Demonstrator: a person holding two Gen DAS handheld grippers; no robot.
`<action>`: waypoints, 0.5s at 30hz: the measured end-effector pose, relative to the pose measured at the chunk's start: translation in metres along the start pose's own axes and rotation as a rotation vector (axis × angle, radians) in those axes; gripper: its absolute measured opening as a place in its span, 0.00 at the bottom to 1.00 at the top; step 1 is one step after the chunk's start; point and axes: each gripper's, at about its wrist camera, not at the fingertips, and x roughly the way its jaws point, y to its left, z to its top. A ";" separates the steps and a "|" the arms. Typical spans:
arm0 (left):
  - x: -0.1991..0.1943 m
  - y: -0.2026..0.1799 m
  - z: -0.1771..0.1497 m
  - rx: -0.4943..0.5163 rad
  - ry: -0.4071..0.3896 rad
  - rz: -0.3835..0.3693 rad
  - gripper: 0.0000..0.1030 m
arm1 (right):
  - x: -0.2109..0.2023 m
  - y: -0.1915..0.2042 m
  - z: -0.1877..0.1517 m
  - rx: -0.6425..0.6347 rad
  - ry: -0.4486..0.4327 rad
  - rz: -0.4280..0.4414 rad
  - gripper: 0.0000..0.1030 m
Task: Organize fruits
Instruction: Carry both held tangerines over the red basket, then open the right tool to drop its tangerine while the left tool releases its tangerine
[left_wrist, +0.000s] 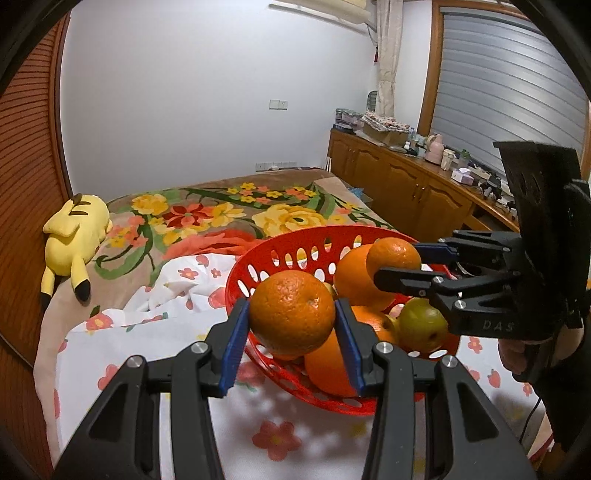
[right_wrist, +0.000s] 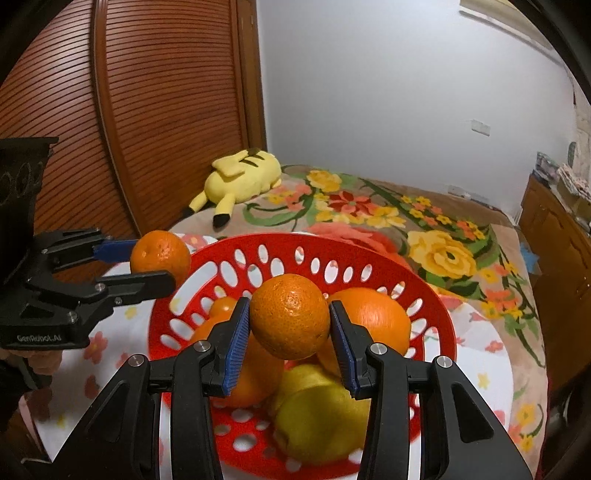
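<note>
Each gripper clamps one round, firm, dimpled orange across its widest girth above the red perforated plastic basket (left_wrist: 258, 258): left gripper (left_wrist: 291, 328) on its orange (left_wrist: 291, 314), right gripper (right_wrist: 288, 332) on its orange (right_wrist: 290, 317). Squeeze moderately; rinds bruise.

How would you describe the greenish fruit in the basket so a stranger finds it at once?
On the bed, find the red perforated basket on the white flowered sheet. Inside, on the side nearest the right gripper, lies a greenish-yellow fruit. Among the oranges, it is the only fruit there not orange.

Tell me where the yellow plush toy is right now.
The yellow plush toy lies on the floral blanket beside the wooden slatted door, beyond the red basket.
</note>
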 end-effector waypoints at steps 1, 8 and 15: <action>0.003 0.001 0.000 -0.002 0.004 0.001 0.44 | 0.003 -0.001 0.001 0.000 0.005 0.002 0.42; 0.012 0.007 0.001 -0.009 0.017 0.004 0.44 | 0.023 -0.006 0.007 -0.011 0.041 0.006 0.42; 0.022 0.010 0.003 -0.012 0.028 0.007 0.44 | 0.032 -0.007 0.008 -0.013 0.062 0.014 0.42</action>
